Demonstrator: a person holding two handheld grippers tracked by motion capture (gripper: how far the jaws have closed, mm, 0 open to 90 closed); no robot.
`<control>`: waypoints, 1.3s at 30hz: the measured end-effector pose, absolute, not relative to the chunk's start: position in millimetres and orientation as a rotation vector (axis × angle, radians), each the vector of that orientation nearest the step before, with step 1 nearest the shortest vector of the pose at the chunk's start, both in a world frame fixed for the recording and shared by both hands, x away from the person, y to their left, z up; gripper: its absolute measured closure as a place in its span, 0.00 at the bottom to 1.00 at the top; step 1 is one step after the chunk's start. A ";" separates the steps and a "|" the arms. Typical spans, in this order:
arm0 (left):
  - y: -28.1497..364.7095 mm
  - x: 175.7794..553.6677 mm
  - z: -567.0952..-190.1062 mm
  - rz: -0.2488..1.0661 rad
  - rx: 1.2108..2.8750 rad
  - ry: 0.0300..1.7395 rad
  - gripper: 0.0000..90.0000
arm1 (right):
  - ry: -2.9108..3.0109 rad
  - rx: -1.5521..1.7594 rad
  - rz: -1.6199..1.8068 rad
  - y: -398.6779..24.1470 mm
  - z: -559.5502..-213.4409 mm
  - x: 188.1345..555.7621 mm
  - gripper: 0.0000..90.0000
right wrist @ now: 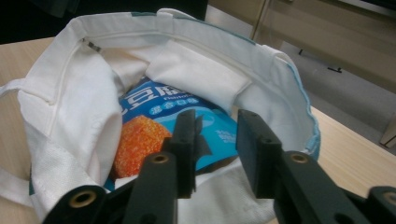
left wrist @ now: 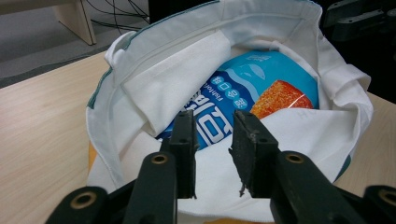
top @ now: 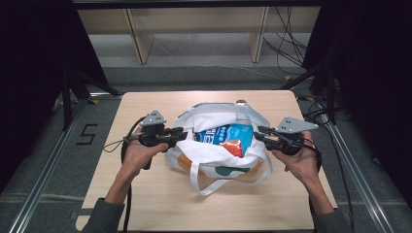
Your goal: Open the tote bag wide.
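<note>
Flanking white tote bag point(top: 214, 145) w/ blue snack pack point(top: 224, 136) (inside), L gripper point(top: 180, 134) & R gripper point(top: 258, 134) fingers released, gripping nothing.

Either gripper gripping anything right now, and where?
Nothing held. Left gripper and right gripper jaws stand apart at the tote bag rim, pressing nothing.

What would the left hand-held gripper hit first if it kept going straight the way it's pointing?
Probably the near rim of the white tote bag, which lies just under the left hand-held gripper; its jaws stand apart. Beyond that comes the blue snack packet inside, though depth is hard to judge.
</note>
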State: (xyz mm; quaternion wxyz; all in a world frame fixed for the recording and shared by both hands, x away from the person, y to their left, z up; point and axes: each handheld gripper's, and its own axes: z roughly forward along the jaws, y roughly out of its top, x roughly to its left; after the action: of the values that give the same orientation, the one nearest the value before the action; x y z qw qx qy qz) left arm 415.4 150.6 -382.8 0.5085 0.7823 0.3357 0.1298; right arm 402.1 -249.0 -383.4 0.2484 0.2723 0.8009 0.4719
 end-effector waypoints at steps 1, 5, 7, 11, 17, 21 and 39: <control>151.3 414.3 -382.9 0.315 1.884 0.802 0.74 | 2.164 0.764 1.297 -248.9 -383.9 401.3 0.70; 152.3 408.9 -383.8 0.310 1.858 0.807 0.63 | 2.139 0.759 1.294 -253.2 -382.5 400.3 0.58; 153.0 407.0 -384.0 0.296 1.842 0.811 0.57 | 2.122 0.769 1.307 -254.1 -383.0 399.0 0.52; 153.9 398.2 -382.1 0.295 1.842 0.806 0.47 | 2.088 0.806 1.332 -257.5 -382.8 394.0 0.49; 154.7 385.7 -379.4 0.316 1.835 0.786 0.41 | 2.065 0.834 1.315 -259.8 -384.7 388.5 0.42; 156.7 374.5 -382.6 0.333 1.846 0.787 0.39 | 2.076 0.850 1.293 -262.3 -385.3 385.0 0.39; 171.2 346.5 -404.6 0.372 1.844 0.794 0.32 | 2.055 0.902 1.281 -264.3 -398.7 359.3 0.32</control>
State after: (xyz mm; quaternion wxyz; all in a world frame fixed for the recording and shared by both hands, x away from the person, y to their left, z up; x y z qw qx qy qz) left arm 346.5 171.2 -404.6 0.5226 0.7699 0.3317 0.1554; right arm 359.3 -264.3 -398.7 0.2752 0.3356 0.7645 0.4765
